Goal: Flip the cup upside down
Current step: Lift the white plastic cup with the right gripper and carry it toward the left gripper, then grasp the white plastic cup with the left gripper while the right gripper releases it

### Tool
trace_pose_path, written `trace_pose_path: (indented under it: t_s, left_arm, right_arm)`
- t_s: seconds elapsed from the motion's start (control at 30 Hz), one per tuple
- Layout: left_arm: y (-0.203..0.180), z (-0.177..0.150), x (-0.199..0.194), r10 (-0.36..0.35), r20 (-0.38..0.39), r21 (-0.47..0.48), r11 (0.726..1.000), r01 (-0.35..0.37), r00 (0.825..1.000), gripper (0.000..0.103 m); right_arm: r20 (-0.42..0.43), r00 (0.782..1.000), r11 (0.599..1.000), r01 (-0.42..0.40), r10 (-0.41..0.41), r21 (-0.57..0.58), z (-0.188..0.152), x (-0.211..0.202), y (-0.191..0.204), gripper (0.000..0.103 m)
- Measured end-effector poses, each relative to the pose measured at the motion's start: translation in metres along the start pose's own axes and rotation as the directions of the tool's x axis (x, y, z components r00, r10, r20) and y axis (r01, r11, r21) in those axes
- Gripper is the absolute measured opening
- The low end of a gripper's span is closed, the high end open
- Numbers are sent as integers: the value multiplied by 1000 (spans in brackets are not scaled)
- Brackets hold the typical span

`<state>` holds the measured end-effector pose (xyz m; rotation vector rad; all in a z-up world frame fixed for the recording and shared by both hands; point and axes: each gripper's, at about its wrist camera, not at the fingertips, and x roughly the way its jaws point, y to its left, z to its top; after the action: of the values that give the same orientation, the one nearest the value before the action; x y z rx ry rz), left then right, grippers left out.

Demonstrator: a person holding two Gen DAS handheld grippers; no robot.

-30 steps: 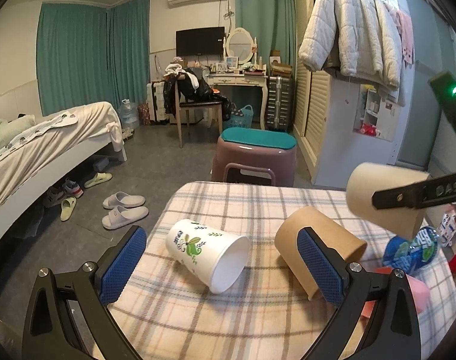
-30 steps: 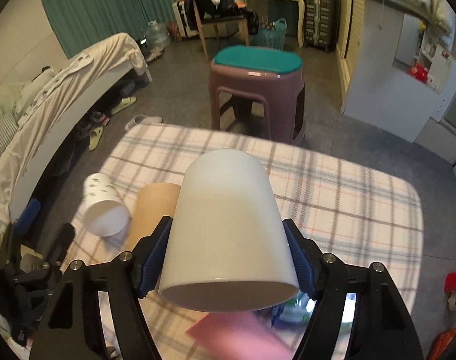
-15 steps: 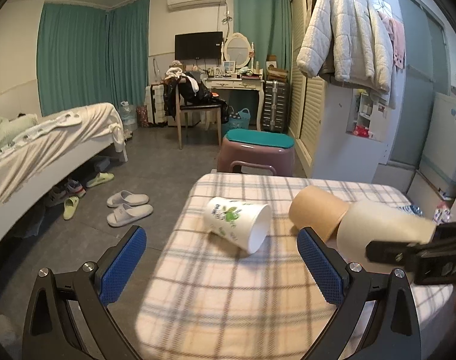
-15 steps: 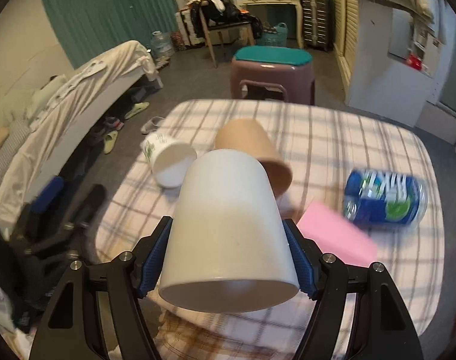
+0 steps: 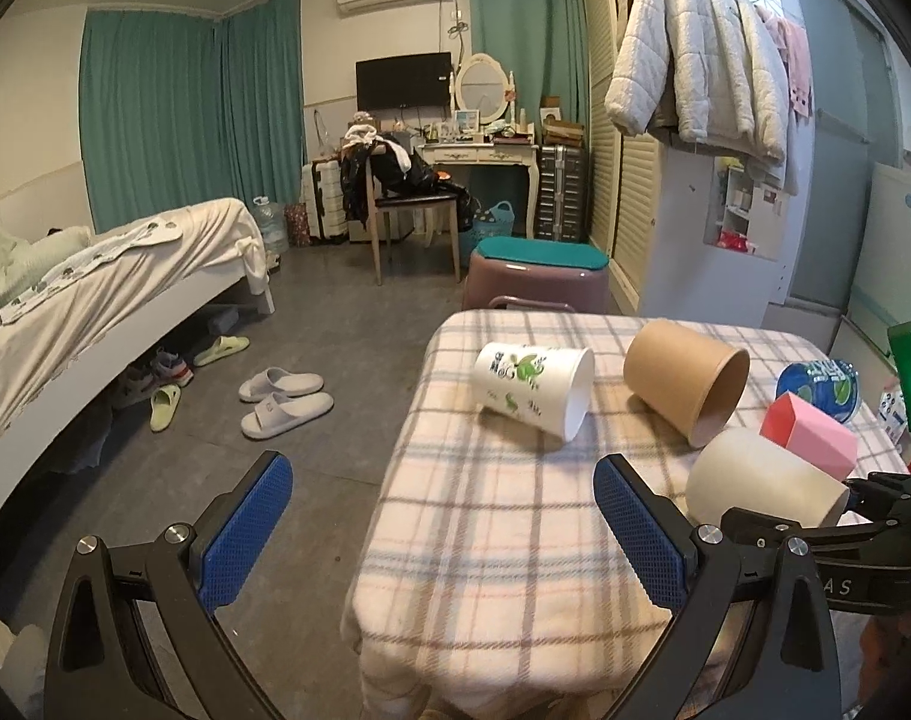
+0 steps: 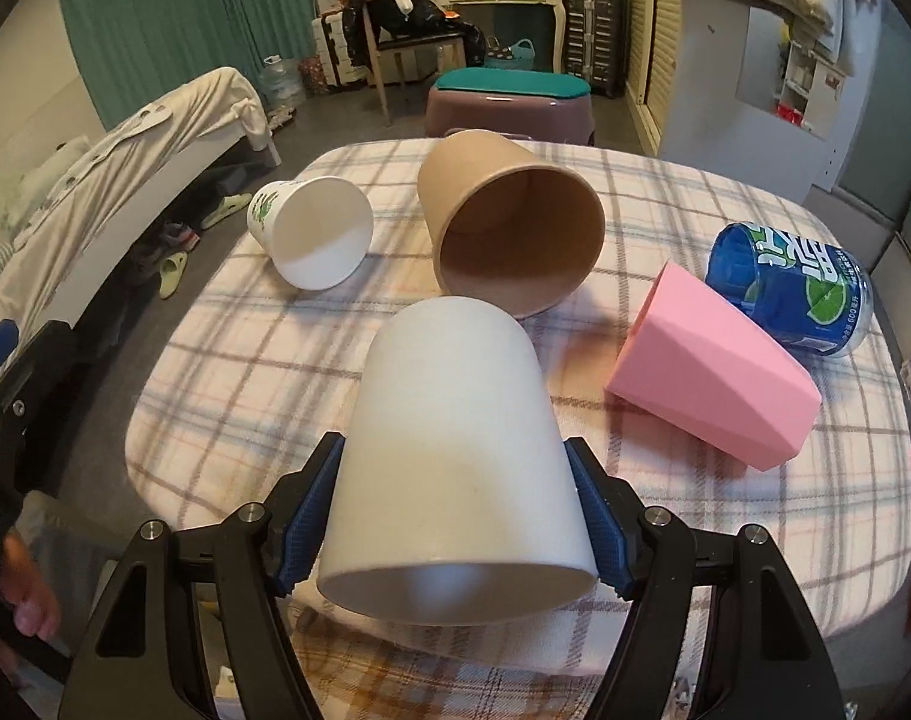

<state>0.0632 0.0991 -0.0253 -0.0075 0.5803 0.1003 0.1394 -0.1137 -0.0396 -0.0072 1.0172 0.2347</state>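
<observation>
My right gripper [image 6: 455,516] is shut on a plain white cup [image 6: 455,450]. It holds the cup on its side, low over the near part of the plaid table [image 6: 227,372], open mouth toward the camera. The cup also shows in the left wrist view [image 5: 761,483] at the right. My left gripper [image 5: 443,510] is open and empty, held back at the table's near left corner. A brown paper cup [image 6: 503,222], a white printed cup [image 6: 311,234] and a pink cup [image 6: 713,372] lie on their sides on the table.
A blue drink can [image 6: 797,294] lies at the table's right. A purple stool with a teal seat [image 6: 509,102] stands just beyond the table's far edge. A bed [image 5: 95,300] and slippers [image 5: 281,399] are on the left.
My right gripper has brought the white cup down and back toward the table's near edge. My left gripper has pulled back and left, away from the cups.
</observation>
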Motion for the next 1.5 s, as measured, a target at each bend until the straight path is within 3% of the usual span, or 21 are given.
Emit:
trace_pose_path:
  t_s: [0.23, 0.3, 0.37, 0.57, 0.8, 0.9, 1.2, 1.5]
  left_arm:
    - [-11, -1, 1, -3, -24, 17, 1000, 3, 1000, 103]
    - [-17, -1, 3, -1, -43, 31, 1000, 3, 999, 103]
    - [-25, -1, 5, 6, -62, 49, 999, -3, 998, 103]
    - [-54, 5, 10, -5, -116, 83, 996, 15, 993, 103]
    - [-102, 21, 15, -87, -197, 64, 993, 101, 976, 103]
    - [-122, 28, 21, -88, -241, 63, 992, 106, 966, 103]
    - [-165, 35, 55, -92, -404, 7, 995, 104, 910, 103]
    - [-180, 22, 87, -126, -548, -25, 991, 134, 827, 102]
  right_arm:
    - [-3, 1000, 1000, 9, -9, -18, -8, 0, -4, 72]
    - [8, 1000, 1000, 9, -9, -14, -9, -2, -7, 78]
    - [36, 999, 1000, -4, 4, -13, -10, -11, -13, 83]
    - [133, 991, 999, -32, 32, -4, -2, -56, -40, 84]
    - [130, 990, 997, 53, -46, -49, 0, -78, -80, 84]
    - [133, 989, 995, 74, -66, -59, -3, -79, -99, 84]
    - [120, 993, 1000, 2, -2, 5, -10, -69, -149, 84]
    - [86, 996, 996, -46, 39, 79, -15, -50, -175, 84]
